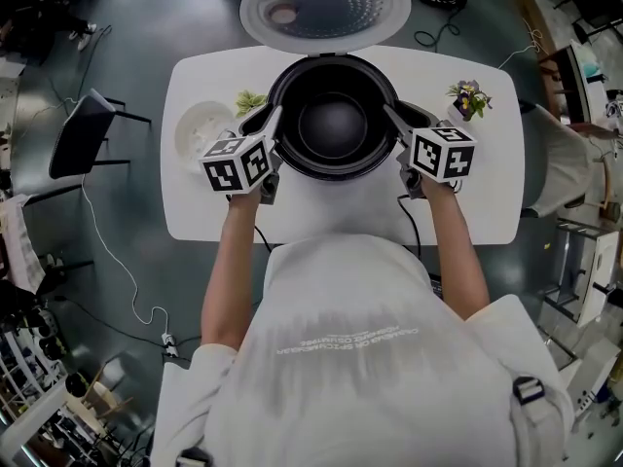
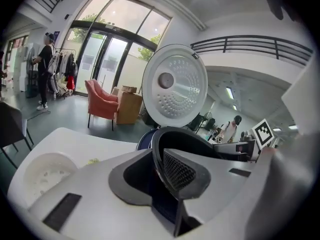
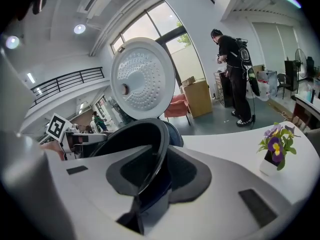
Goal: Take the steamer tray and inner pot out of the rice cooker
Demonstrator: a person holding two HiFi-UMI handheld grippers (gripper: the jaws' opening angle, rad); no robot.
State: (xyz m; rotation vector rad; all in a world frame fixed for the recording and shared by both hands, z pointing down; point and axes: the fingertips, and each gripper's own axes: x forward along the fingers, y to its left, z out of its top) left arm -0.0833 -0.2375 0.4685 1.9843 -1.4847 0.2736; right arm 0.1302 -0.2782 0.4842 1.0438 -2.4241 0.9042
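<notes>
The black inner pot (image 1: pixel 333 125) sits in the open rice cooker, whose round lid (image 1: pixel 324 6) stands up behind it. My left gripper (image 1: pixel 275 118) is at the pot's left rim and my right gripper (image 1: pixel 391 118) at its right rim. In the left gripper view the pot's thin rim (image 2: pixel 200 136) runs between the jaws of the left gripper (image 2: pixel 162 169), with a dark gap still showing beside it. The right gripper view shows the same: the rim (image 3: pixel 135 134) passes between the jaws of the right gripper (image 3: pixel 152 169) without being pinched. The white steamer tray (image 1: pixel 201 126) lies on the table, left of the cooker.
The white table (image 1: pixel 467 202) also carries a small potted flower (image 1: pixel 468 97) at the right and a bit of greenery (image 1: pixel 249 99) behind the tray. A dark chair (image 1: pixel 88 134) stands off the table's left end. A person (image 3: pixel 235 74) stands in the background.
</notes>
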